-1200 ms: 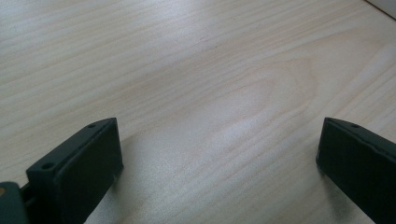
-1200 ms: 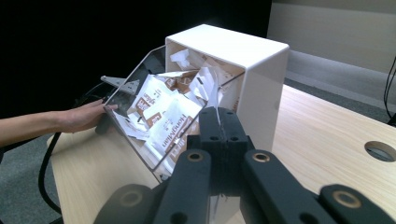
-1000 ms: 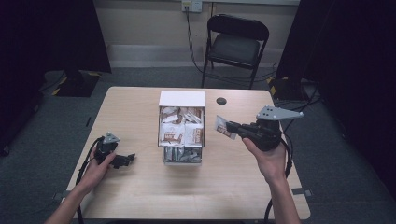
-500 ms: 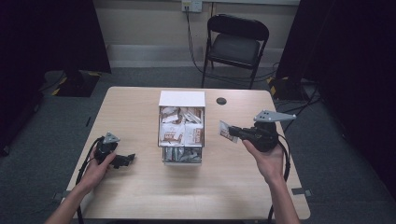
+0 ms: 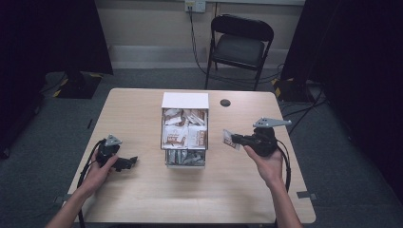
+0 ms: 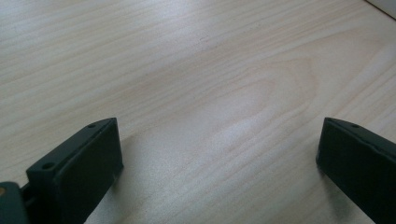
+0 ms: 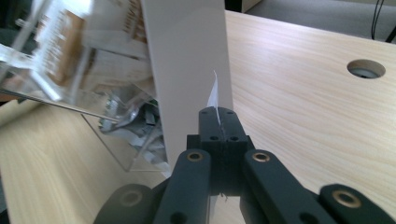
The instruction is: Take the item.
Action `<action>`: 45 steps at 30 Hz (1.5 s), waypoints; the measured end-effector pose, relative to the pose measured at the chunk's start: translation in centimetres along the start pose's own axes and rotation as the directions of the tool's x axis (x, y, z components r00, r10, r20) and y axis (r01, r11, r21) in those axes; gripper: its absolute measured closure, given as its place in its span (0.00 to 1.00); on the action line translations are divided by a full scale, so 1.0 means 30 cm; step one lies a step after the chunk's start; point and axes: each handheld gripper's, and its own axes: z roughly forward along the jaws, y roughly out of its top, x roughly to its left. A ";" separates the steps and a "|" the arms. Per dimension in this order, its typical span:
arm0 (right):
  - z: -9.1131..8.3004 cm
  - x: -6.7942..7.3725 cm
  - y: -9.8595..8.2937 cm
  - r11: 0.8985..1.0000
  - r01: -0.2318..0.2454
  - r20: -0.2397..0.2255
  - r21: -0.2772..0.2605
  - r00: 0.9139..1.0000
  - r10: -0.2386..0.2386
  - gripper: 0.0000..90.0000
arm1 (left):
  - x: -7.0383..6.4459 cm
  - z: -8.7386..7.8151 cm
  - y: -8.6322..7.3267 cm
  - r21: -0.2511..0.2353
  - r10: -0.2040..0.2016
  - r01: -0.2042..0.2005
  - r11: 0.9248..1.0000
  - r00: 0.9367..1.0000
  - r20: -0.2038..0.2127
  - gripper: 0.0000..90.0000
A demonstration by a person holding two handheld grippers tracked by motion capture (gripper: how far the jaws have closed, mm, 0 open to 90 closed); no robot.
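1. Step in hand, as far as I can judge: one packet [image 5: 231,140] has been picked out of the box [image 5: 185,100] in the middle of the table [image 5: 142,199], and the right gripper [image 5: 237,140] holds it in the air just to the box's right, clear of the tabletop.
2. Right gripper's jaws are pinched together on that packet. In the right gripper view you mostly get its thin white edge [image 7: 214,95] sticking up from between the jaws.
3. Left gripper [image 5: 128,162] sits low on the table, well left of the box, jaws spread wide with nothing between them, just bare wood.
4. Next move, my guess: carry the packet to a free patch of table on the right and let go gently so it lands flat.
5. View differences: the high view shows the whole layout and the packets still stacked in the box. The right gripper view gets close to the box's white side wall and clear front, with crumpled wrappers at the bottom.
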 end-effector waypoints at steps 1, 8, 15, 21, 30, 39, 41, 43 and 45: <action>0.006 -0.007 -0.007 1.000 0.000 0.000 0.002 1.000 0.000 1.00 | 0.000 0.000 0.000 0.000 0.000 0.000 1.000 1.000 0.000 0.00; 0.081 -0.043 -0.058 0.998 -0.008 0.008 0.056 1.000 0.007 1.00 | 0.000 0.000 0.000 0.000 0.000 0.000 1.000 1.000 0.000 0.00; 0.144 -0.080 -0.114 0.996 -0.029 0.012 0.088 1.000 0.028 1.00 | 0.000 0.000 0.000 0.000 0.000 0.000 1.000 1.000 0.000 0.00; 0.186 -0.093 -0.143 0.991 -0.037 0.016 0.131 0.999 0.035 1.00 | 0.000 0.000 0.000 0.000 0.001 -0.001 1.000 1.000 0.000 0.00; 0.226 -0.104 -0.166 0.988 -0.043 0.016 0.151 0.999 0.041 1.00 | 0.000 0.000 0.000 0.000 0.000 0.000 1.000 1.000 0.000 0.00; 0.265 -0.113 -0.184 0.985 -0.051 0.025 0.163 0.999 0.048 1.00 | 0.000 0.000 0.000 0.000 0.001 -0.001 1.000 1.000 0.000 0.00; 0.270 -0.118 -0.190 0.985 -0.063 0.020 0.163 0.998 0.061 1.00 | 0.000 0.000 0.000 0.000 0.001 -0.001 1.000 1.000 0.000 0.00; 0.279 -0.128 -0.199 0.984 -0.078 0.012 0.159 0.997 0.077 1.00 | 0.000 0.000 0.000 0.000 0.000 0.000 1.000 1.000 0.000 0.00; 0.282 -0.129 -0.202 0.984 -0.080 0.014 0.161 0.997 0.079 1.00 | 0.000 0.000 0.000 0.000 0.001 -0.001 1.000 1.000 0.000 0.00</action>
